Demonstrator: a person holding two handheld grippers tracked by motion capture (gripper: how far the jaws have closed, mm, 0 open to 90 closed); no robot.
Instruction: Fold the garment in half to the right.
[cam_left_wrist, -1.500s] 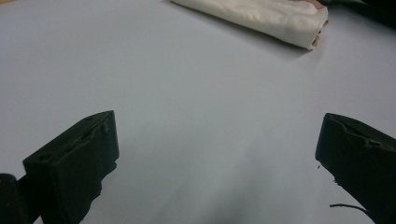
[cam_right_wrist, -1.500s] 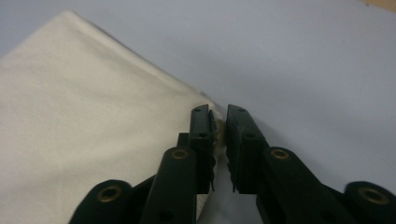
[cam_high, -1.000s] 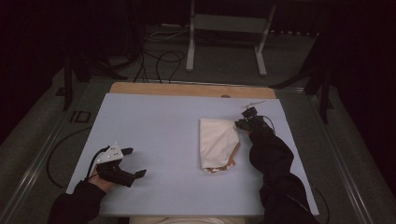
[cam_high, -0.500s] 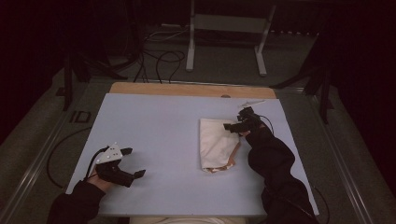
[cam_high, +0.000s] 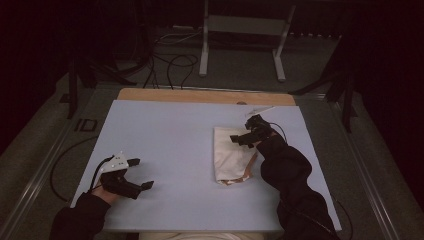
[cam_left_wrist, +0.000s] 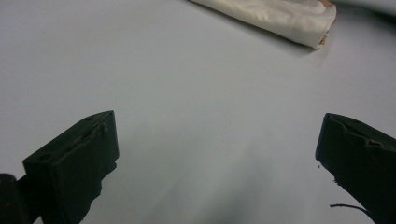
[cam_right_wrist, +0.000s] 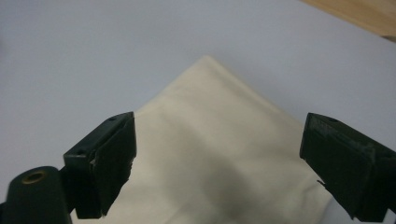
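Note:
A folded cream cloth (cam_high: 231, 155) lies on the pale blue table top (cam_high: 175, 145), right of centre, with a tan edge showing at its near end. My right gripper (cam_high: 239, 137) hovers over the cloth's far right part, open, nothing between its jaws; in the right gripper view the cloth's corner (cam_right_wrist: 219, 135) lies just ahead of the spread jaws. My left gripper (cam_high: 141, 174) rests near the table's front left, open and empty. The left gripper view has the cloth's near end (cam_left_wrist: 280, 18) far off at the top.
A bare wooden strip (cam_high: 200, 96) runs along the table's far edge. A white scrap (cam_high: 260, 110) lies near the back right corner. Beyond the table stand a metal frame (cam_high: 245, 30) and cables (cam_high: 170, 60) on the dark floor.
My right gripper has shifted left and slightly nearer, from beside the cloth's far right corner to over the cloth. The left gripper has stayed put.

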